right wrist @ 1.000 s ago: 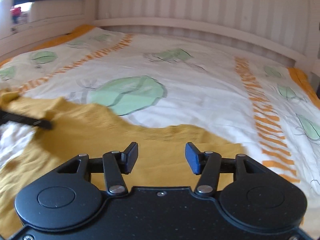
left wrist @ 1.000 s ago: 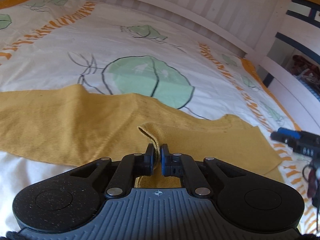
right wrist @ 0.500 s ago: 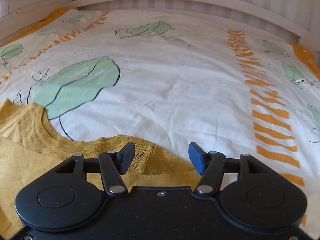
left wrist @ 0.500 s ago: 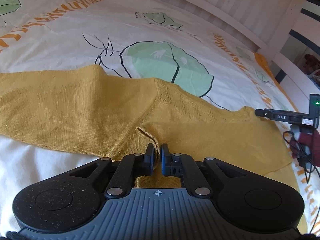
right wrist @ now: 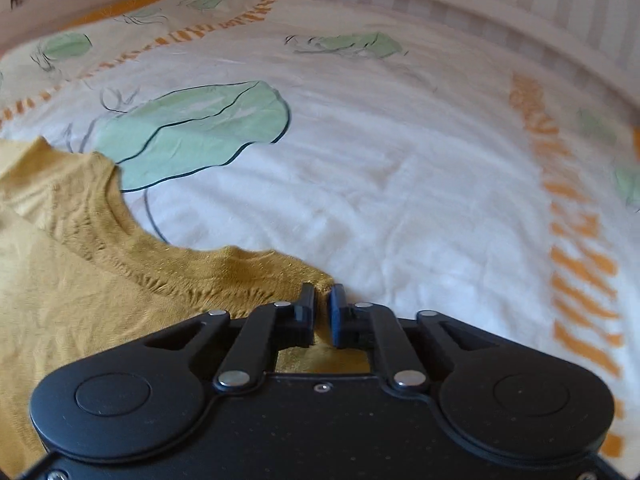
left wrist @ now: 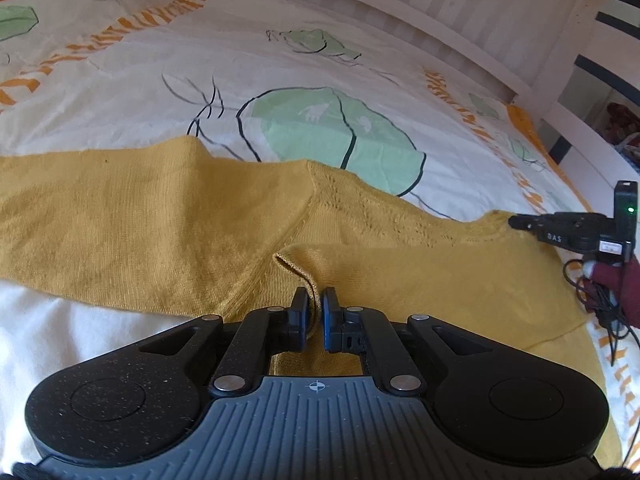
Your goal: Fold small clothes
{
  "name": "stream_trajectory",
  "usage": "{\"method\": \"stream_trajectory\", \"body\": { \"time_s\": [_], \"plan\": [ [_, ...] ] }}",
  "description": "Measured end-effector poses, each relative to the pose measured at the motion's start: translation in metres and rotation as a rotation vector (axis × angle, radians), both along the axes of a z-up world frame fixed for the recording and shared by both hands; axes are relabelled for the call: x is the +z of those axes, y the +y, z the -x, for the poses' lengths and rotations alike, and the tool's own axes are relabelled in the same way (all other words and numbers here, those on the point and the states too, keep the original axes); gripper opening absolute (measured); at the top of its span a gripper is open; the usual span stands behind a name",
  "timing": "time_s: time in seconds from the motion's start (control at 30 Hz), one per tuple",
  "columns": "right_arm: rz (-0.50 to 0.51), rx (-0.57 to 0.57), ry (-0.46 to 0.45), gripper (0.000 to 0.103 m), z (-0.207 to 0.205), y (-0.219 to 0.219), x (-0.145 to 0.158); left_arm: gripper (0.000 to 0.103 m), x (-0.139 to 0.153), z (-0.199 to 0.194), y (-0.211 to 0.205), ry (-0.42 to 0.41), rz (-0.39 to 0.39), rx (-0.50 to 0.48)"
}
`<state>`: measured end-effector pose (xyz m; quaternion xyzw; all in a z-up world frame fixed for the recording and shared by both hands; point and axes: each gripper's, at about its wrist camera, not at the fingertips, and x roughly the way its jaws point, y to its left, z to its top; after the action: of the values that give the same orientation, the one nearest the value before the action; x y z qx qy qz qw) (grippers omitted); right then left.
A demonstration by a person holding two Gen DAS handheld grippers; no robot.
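Yellow knit sweater (left wrist: 168,224) lies flat on the bed's white duvet (left wrist: 120,92) w/ green leaf prints & orange stripes, one sleeve stretched out to the left. Left claw (left wrist: 314,303) is pressed together, pinching a raised fold of the sweater edge near the middle. Further right, right claw (right wrist: 322,300) has just been closing & now nips the sweater's corner by the ribbed neckline (right wrist: 132,248) (fabric sits between its pads). From the left wrist view it shows at far right w/ cables (left wrist: 600,304). White slatted bed frame (left wrist: 472,8) behind.
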<state>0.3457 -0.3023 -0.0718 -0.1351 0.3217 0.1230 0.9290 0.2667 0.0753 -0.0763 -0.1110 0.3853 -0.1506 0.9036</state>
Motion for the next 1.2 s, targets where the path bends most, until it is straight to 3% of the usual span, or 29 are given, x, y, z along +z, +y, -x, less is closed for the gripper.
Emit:
{"method": "stream_trajectory", "body": {
  "time_s": [0.1,0.23,0.3,0.37,0.43,0.5,0.57,0.63,0.77,0.87,1.0,1.2],
  "plan": [
    [-0.002,-0.114,0.018,0.009,-0.013,-0.013,-0.003,0.007,-0.002,-0.004,-0.002,-0.011,-0.019,-0.003],
    [0.031,-0.117,0.037,0.012,-0.018,-0.005,-0.017,0.011,-0.012,-0.010,-0.002,0.006,-0.035,0.004],
    [0.033,-0.137,0.010,0.021,-0.018,-0.004,-0.014,0.015,-0.013,-0.010,-0.001,0.000,-0.033,-0.006],
    [0.066,-0.143,-0.025,0.053,-0.013,-0.003,-0.008,0.024,-0.014,-0.011,0.004,0.007,0.000,-0.020],
    [0.076,-0.163,-0.076,0.063,-0.004,-0.004,0.001,0.031,-0.014,-0.013,0.009,0.020,0.051,-0.033],
    [0.025,-0.196,-0.109,0.066,0.007,-0.009,0.012,0.036,-0.015,-0.013,0.014,0.032,0.092,-0.032],
    [-0.052,-0.225,-0.109,0.077,0.019,-0.015,0.021,0.037,-0.013,-0.011,0.015,0.034,0.091,-0.020],
    [-0.105,-0.231,-0.086,0.079,0.033,-0.018,0.021,0.038,-0.010,-0.007,0.013,0.015,0.060,-0.010],
    [-0.088,-0.256,-0.013,0.079,0.051,-0.023,0.004,0.041,-0.005,-0.001,0.014,-0.024,0.004,0.004],
    [-0.079,-0.380,0.032,0.079,0.052,-0.046,-0.018,0.041,-0.005,-0.001,0.019,-0.018,0.019,0.013],
    [-0.203,-0.568,0.009,0.082,0.057,-0.084,-0.018,0.041,-0.006,0.000,0.020,-0.022,0.009,0.013],
    [-0.240,-0.517,-0.007,0.080,0.042,-0.089,0.002,0.044,-0.011,0.000,0.012,-0.022,-0.021,-0.012]
  ]
}}
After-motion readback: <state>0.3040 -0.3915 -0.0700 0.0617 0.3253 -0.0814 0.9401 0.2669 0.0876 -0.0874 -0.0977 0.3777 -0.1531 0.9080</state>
